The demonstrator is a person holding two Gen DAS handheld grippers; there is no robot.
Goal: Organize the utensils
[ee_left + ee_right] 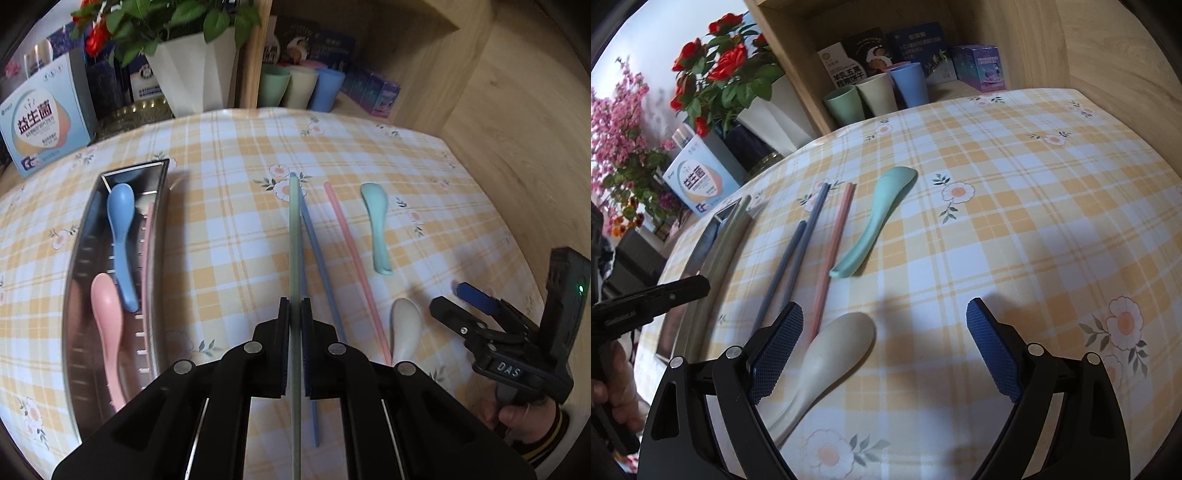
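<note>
Left gripper (pixel 294 310) jaws pinched tight on green chopsticks (pixel 294 236), looks like a pair in the right wrist view but hard to tell, held above the checked tablecloth (pixel 229 206). Steel tray (pixel 79 266) to its left holds blue spoon (pixel 122 236) and pink spoon (pixel 107 332). Blue chopsticks (pixel 317 254), pink chopsticks (pixel 354 266), teal spoon (pixel 378 225) and beige spoon (pixel 827 362) lie on the cloth. Right gripper (pixel 884 347) fingers spread wide, empty, beige spoon just beside its left finger.
</note>
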